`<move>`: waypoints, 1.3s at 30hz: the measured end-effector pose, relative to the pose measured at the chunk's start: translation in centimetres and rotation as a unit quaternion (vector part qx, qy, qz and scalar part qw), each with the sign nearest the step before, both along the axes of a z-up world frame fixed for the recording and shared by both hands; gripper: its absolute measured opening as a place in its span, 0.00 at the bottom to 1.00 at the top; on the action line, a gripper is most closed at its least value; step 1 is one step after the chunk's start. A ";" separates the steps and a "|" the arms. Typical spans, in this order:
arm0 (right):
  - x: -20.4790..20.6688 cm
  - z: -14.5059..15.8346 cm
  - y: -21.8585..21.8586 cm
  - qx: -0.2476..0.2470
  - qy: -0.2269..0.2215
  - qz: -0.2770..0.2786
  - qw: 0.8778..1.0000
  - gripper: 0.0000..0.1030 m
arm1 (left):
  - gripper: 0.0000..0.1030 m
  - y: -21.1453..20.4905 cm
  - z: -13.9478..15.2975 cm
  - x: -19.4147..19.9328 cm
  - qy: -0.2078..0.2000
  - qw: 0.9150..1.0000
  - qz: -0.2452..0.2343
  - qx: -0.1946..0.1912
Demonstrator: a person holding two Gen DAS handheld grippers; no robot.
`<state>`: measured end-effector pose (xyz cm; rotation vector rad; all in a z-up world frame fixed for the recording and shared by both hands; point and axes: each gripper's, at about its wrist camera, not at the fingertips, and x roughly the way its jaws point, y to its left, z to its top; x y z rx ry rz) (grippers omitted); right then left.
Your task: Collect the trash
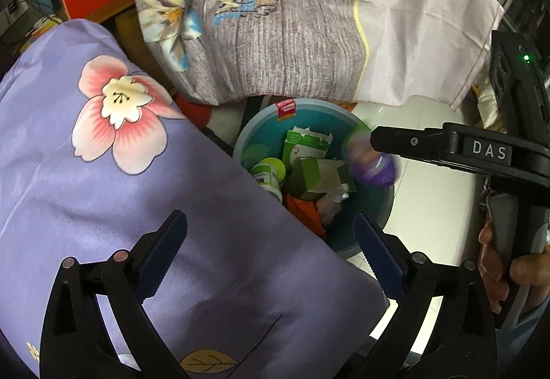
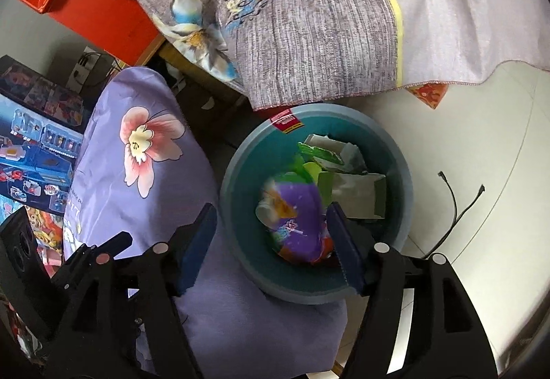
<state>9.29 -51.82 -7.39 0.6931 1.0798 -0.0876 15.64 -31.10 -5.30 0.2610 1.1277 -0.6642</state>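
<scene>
1 teal bin (image 2: 240,262) holds 2 green cartons (image 1: 309,173), 1 bottle (image 1: 268,174) and 1 blurred purple wrapper (image 2: 295,221); both grippers, left (image 1: 271,255) and right (image 2: 271,245), gape wide, empty.

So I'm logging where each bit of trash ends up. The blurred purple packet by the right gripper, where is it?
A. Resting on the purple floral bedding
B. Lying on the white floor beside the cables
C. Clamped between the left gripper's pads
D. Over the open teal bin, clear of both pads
D: the purple packet shows blurred over the teal bin, between the right gripper pads but touching neither.
</scene>
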 end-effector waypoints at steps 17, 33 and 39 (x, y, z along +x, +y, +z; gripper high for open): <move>-3.3 3.2 2.7 -0.038 -0.020 0.015 0.999 0.86 | 0.96 2.3 2.1 -3.4 -0.021 1.000 0.008 0.001; -9.1 6.8 6.1 -0.130 -0.045 0.038 0.990 0.93 | 0.96 6.0 4.9 -6.7 -0.055 0.997 0.048 0.004; -10.5 7.0 7.3 -0.118 -0.055 0.048 0.990 0.93 | 0.96 7.7 5.2 -7.9 -0.067 0.995 0.068 0.007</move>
